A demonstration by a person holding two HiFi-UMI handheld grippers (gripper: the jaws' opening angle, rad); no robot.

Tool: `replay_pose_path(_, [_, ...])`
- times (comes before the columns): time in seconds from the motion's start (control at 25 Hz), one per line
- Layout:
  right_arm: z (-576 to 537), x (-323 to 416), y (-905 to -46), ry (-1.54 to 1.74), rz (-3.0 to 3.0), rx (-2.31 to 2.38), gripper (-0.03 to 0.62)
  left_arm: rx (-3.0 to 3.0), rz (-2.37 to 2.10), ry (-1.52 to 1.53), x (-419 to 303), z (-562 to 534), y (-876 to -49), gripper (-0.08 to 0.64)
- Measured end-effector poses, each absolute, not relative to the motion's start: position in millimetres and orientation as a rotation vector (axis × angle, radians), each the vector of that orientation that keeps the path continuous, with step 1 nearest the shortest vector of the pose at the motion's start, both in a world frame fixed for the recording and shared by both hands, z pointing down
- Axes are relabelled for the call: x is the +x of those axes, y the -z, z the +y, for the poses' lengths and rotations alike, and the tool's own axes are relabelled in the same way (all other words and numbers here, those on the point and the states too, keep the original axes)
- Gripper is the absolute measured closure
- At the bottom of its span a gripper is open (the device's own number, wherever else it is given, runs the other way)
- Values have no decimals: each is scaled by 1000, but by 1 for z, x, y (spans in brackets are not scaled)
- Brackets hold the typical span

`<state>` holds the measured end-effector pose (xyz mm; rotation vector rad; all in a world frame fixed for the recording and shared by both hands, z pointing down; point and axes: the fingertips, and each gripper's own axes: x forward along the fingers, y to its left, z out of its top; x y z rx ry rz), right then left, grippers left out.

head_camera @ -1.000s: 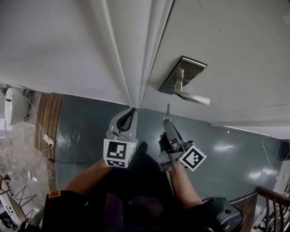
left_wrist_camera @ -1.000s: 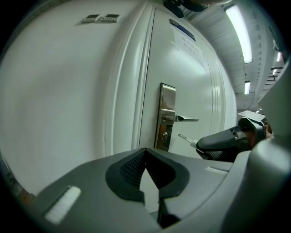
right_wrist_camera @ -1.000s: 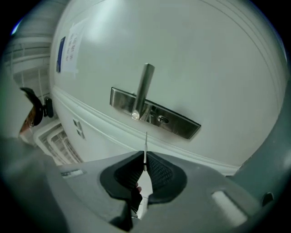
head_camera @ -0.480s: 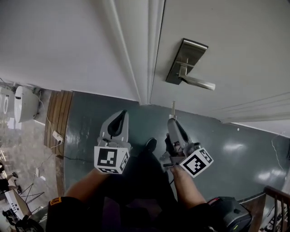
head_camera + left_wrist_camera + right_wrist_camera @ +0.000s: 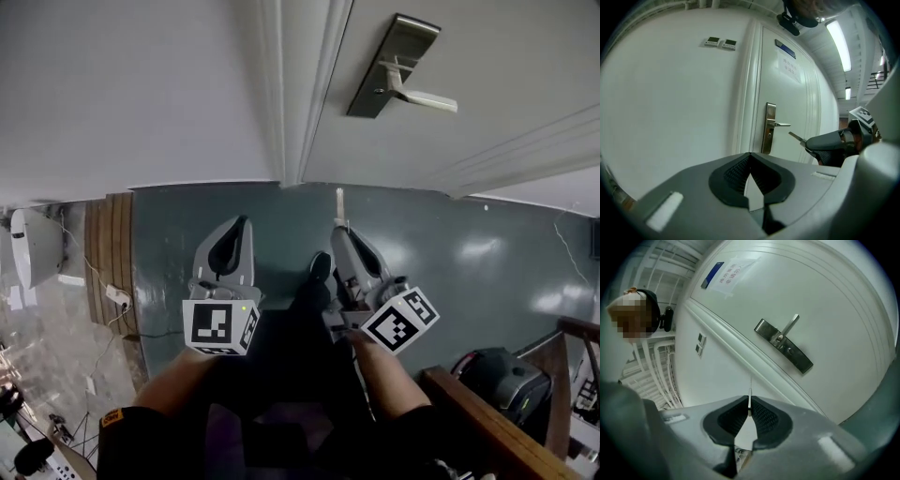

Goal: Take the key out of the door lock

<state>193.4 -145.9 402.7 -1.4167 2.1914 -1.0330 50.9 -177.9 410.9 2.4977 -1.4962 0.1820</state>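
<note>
- Head view: a white panelled door point(image 5: 525, 56) fills the frame from 12 to 2 o'clock.
- A brushed-metal lock plate with a lever handle point(image 5: 394, 61) sits at 1 o'clock, well apart from both grippers.
- The left gripper point(image 5: 242, 225), at 7 o'clock, has its fingers together, holding nothing.
- The right gripper point(image 5: 339, 232) has its fingers clamped on a thin silver key point(image 5: 339, 204), whose blade points to 12 o'clock, out of the lock.

I see only the blade of the key point(image 5: 750, 391) poking from my right tongs point(image 5: 749, 405), its head buried between them; the door notice point(image 5: 737, 268) at 12 o'clock is unreadable.
</note>
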Motion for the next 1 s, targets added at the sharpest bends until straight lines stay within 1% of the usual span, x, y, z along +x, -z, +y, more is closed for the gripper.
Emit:
replay_pose_path(0.28, [-90, 104, -388, 939, 2105, -1625, 576, 2575, -1383, -118, -52, -140, -392, 541])
replay_pose_path(0.44, [-62, 62, -380, 908, 2044, -1723, 576, 2618, -1286, -94, -91, -118, -388, 541])
replay_pose_path(0.64, [-29, 31, -375, 869, 2056, -1811, 577, 2647, -1176, -84, -98, -89, -394, 541])
replay_pose_path(1.0, [35, 32, -361, 732, 2044, -1958, 577, 2727, -1044, -83, -77, -40, -379, 541])
